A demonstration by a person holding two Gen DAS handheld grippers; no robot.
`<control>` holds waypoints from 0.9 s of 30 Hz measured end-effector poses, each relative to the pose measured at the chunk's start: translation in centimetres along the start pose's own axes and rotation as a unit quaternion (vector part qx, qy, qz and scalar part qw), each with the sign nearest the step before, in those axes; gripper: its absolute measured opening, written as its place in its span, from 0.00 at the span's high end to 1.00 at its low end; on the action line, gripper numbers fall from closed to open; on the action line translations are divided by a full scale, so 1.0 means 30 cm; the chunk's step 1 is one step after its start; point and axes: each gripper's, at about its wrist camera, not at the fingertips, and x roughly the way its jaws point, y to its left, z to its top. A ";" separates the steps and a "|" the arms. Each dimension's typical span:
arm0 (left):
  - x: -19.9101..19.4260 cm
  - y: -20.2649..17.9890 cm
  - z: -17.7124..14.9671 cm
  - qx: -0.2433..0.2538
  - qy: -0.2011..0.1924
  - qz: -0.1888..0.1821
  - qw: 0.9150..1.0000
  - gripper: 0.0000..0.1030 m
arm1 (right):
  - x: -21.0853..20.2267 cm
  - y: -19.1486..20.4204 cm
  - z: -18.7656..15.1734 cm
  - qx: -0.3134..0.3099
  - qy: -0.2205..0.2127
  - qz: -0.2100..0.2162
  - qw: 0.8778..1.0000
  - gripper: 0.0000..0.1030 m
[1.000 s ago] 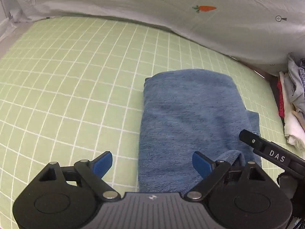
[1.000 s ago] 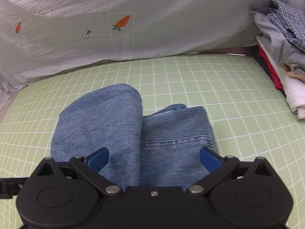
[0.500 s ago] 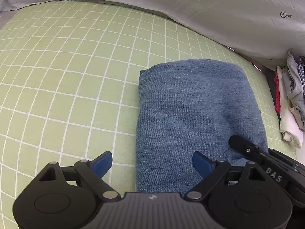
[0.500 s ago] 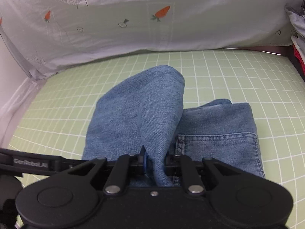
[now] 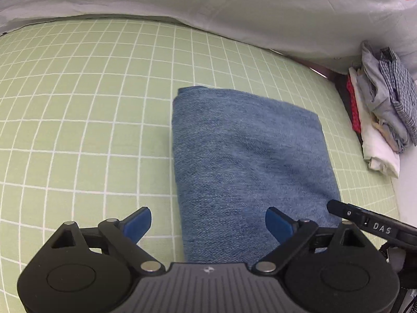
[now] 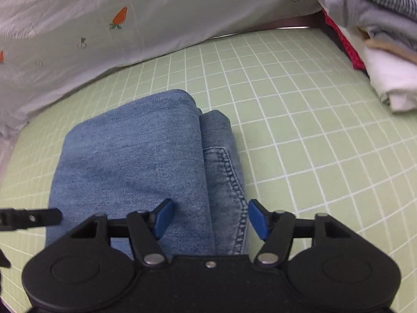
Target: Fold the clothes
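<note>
Folded blue jeans (image 5: 250, 161) lie flat on the green grid sheet (image 5: 86, 120). My left gripper (image 5: 208, 223) is open and empty, hovering over the near left edge of the jeans. My right gripper (image 6: 208, 217) is open over the jeans (image 6: 135, 161), above the seam where the folded-over layer meets the pocket part (image 6: 226, 167). A finger of the right gripper shows at the right in the left wrist view (image 5: 365, 221). A finger of the left gripper shows at the left edge in the right wrist view (image 6: 28, 219).
A stack of folded clothes (image 5: 380, 114) sits at the right edge of the sheet; it also shows in the right wrist view (image 6: 375, 41). A white carrot-print cover (image 5: 234, 5) runs along the far side.
My right gripper was shut on the raised denim flap half a second ago. It has laid the flap down over the jeans and opened. The left gripper stayed open.
</note>
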 end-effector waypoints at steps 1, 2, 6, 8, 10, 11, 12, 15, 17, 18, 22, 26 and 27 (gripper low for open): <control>0.012 -0.004 -0.001 0.003 0.005 0.000 1.000 0.09 | 0.013 -0.004 -0.005 0.013 0.003 0.011 1.000 0.17; 0.025 -0.008 -0.002 0.005 0.009 0.000 1.000 0.09 | 0.027 -0.008 -0.009 0.026 0.006 0.022 0.999 0.15; 0.086 -0.003 0.008 0.003 0.028 -0.010 1.000 0.07 | 0.094 -0.013 -0.016 0.050 0.023 0.032 0.998 0.04; 0.104 -0.004 0.016 0.004 0.032 -0.015 0.999 0.06 | 0.122 -0.019 -0.005 0.061 0.029 0.039 0.997 0.03; 0.124 -0.011 0.023 0.007 0.037 -0.019 0.999 0.05 | 0.145 -0.036 0.002 0.070 0.035 0.045 0.996 0.02; 0.133 -0.013 0.027 0.008 0.039 -0.021 0.999 0.05 | 0.153 -0.037 0.005 0.070 0.037 0.046 0.996 0.01; 0.142 -0.013 0.033 0.008 0.041 -0.023 0.999 0.04 | 0.159 -0.033 0.007 0.068 0.039 0.044 0.996 0.01; 0.166 -0.010 0.046 0.005 0.050 -0.032 0.998 0.04 | 0.174 -0.022 0.011 0.067 0.045 0.040 0.996 0.00; 0.185 -0.012 0.055 0.000 0.056 -0.040 0.998 0.03 | 0.184 -0.020 0.008 0.080 0.048 0.043 0.995 0.00; 0.194 -0.011 0.056 -0.004 0.060 -0.044 0.997 0.03 | 0.189 -0.019 0.006 0.087 0.050 0.045 0.994 0.00; 0.206 -0.012 0.056 -0.011 0.067 -0.060 0.996 0.09 | 0.166 0.003 0.002 0.083 0.038 0.060 0.994 0.28; 0.177 -0.011 0.056 -0.014 0.056 -0.071 0.996 0.30 | 0.091 0.057 -0.011 0.047 0.005 0.054 0.997 0.63; 0.162 -0.010 0.054 -0.015 0.050 -0.076 0.996 0.39 | 0.069 0.068 -0.014 0.045 -0.004 0.056 0.997 0.66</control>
